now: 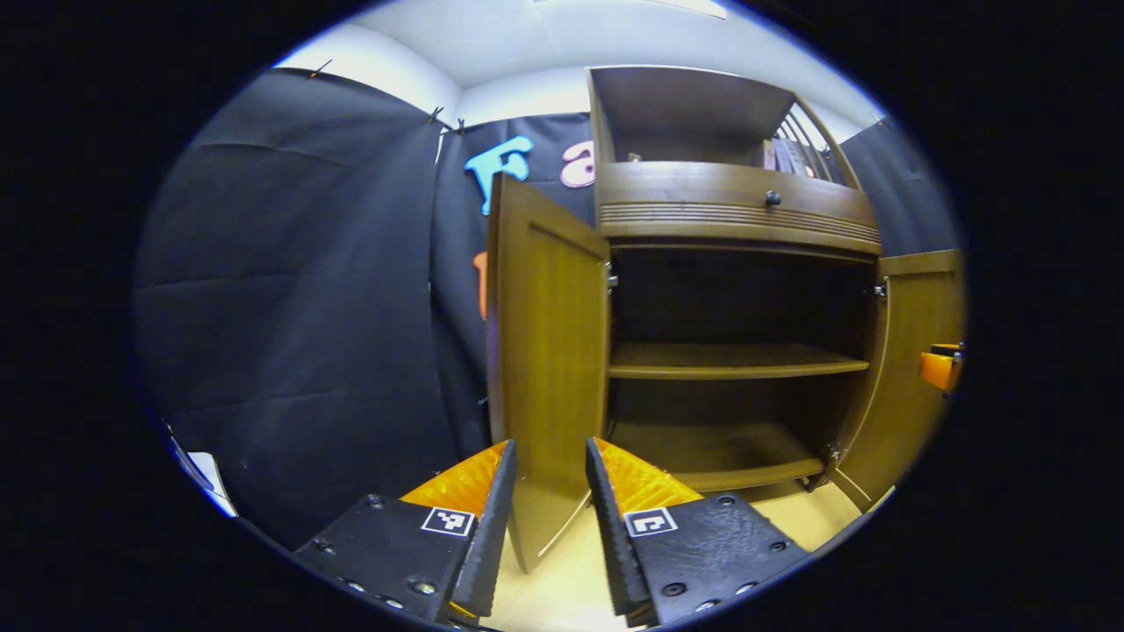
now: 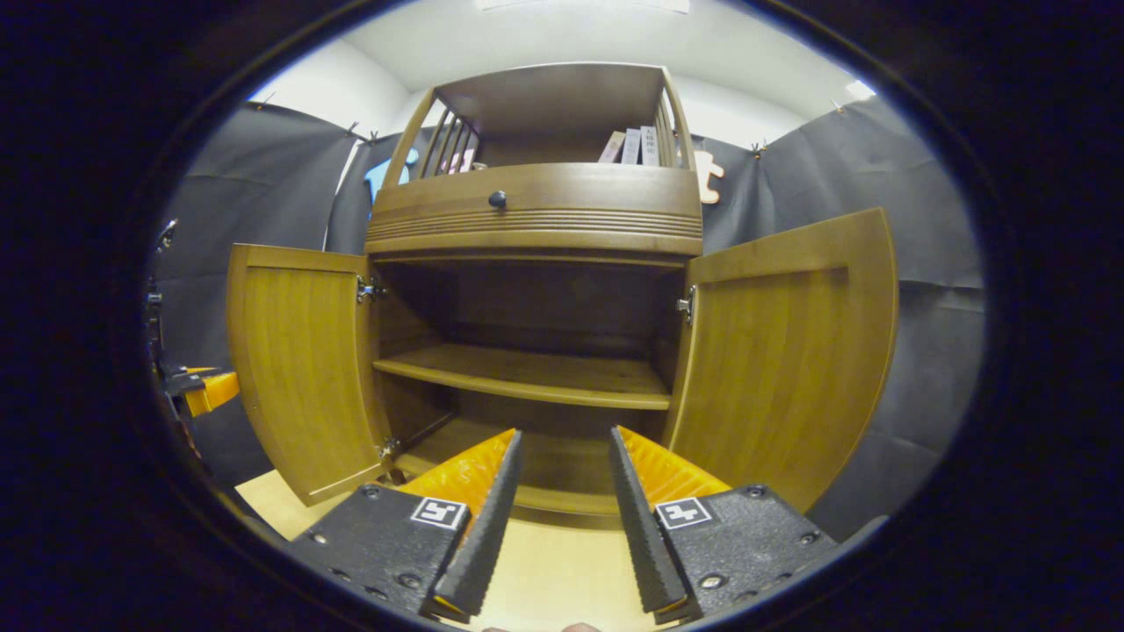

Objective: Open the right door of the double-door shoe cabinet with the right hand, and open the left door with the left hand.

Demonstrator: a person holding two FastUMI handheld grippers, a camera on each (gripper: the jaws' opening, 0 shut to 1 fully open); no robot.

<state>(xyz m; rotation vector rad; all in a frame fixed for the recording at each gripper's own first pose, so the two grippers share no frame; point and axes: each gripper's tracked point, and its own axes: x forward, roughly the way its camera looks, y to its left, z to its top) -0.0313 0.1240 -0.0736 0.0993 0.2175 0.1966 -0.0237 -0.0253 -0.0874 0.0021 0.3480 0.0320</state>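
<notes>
The wooden shoe cabinet (image 2: 536, 219) stands with both doors swung out. In the right gripper view the left door (image 2: 303, 369) and the right door (image 2: 790, 351) flank a dark inside with one bare shelf (image 2: 527, 373). My right gripper (image 2: 566, 434) is open, low in front of the cabinet's middle, touching nothing. In the left gripper view the left door (image 1: 544, 351) stands edge-on, and its lower part shows in the gap of my open left gripper (image 1: 551, 448); I cannot tell whether a finger touches it. The right door (image 1: 913, 369) hangs open at the far right.
A drawer with a small dark knob (image 2: 497, 199) sits above the doors, and an open top shelf holds a few books (image 2: 632, 145). Black cloth walls close in on both sides. The floor (image 2: 553, 570) is pale wood. The left gripper's body (image 2: 198, 391) shows beyond the left door.
</notes>
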